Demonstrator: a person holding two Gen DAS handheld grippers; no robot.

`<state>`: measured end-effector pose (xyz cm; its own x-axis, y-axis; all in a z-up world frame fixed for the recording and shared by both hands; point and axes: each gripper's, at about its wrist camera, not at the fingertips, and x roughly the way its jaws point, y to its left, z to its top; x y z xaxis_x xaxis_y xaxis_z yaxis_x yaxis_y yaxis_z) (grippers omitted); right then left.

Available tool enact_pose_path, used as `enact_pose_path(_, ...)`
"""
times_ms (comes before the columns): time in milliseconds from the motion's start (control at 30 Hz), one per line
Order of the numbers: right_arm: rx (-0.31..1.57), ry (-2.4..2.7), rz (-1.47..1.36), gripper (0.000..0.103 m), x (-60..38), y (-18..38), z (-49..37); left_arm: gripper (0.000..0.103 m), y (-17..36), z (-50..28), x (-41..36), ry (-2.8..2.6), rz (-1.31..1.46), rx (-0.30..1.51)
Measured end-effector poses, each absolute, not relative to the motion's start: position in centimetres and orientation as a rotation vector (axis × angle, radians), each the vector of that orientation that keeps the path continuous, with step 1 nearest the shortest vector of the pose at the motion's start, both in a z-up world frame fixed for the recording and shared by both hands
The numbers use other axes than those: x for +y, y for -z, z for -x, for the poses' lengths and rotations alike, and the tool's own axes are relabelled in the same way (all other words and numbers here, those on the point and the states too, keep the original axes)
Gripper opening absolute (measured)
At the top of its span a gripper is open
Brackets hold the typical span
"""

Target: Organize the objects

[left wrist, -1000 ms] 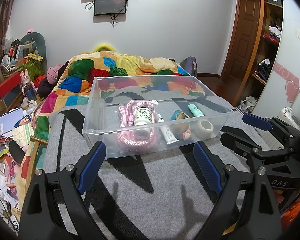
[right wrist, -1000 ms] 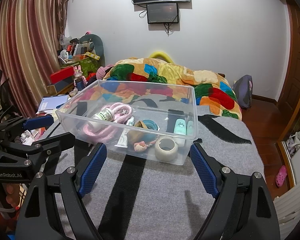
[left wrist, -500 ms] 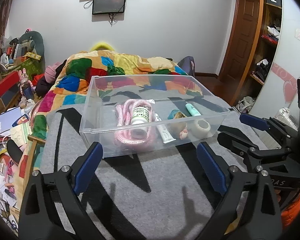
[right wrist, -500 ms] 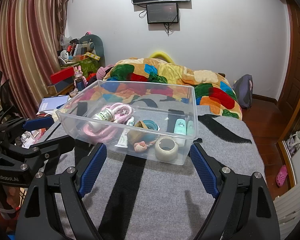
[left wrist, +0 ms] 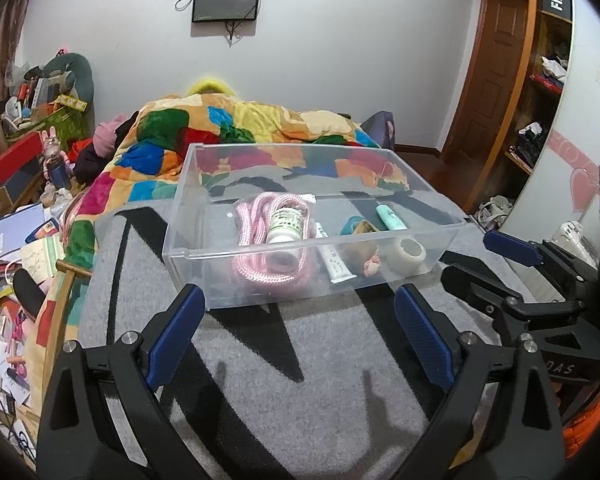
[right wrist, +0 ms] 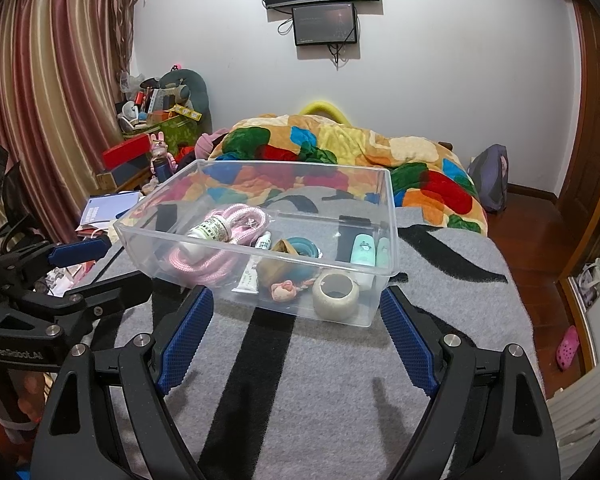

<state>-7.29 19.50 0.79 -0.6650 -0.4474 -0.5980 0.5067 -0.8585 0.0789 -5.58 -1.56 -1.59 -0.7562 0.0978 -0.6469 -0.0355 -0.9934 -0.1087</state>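
A clear plastic bin [left wrist: 188, 200] [right wrist: 392, 216] sits on the grey and black blanket [left wrist: 300, 400]. It holds a pink rope coil [left wrist: 260, 268] [right wrist: 204, 264], a white bottle [left wrist: 286, 224] [right wrist: 212, 230], a white tube [left wrist: 334, 260], a tape roll [left wrist: 408, 252] [right wrist: 335, 292], a mint bottle [left wrist: 390, 216] [right wrist: 362, 248] and a small pink toy [right wrist: 284, 290]. My left gripper [left wrist: 300, 336] is open and empty, just in front of the bin. My right gripper [right wrist: 296, 340] is open and empty, near the bin's front.
A patchwork quilt [left wrist: 228, 128] lies on the bed behind the bin. Cluttered boxes and papers [left wrist: 24, 216] sit at the left. A wooden door [left wrist: 488, 80] and shelves [left wrist: 540, 80] stand at the right. Curtains [right wrist: 40, 100] hang at the left.
The left gripper has drawn back and tilted a little, so the bin sits slightly higher in its view. The right gripper has barely moved. Both stay open.
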Motion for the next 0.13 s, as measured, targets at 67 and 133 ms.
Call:
enact_pose_path(67,0.124,2.464,-0.855,0.083,19.51,-0.72,7.33,0.097,1.45,5.35,-1.44,-2.883,1.049,-0.123)
enact_pose_path(133,0.121,2.463,-0.858,0.083,19.51,-0.65,7.39,0.098,1.36,5.32,-1.32,-2.883,1.044,-0.115)
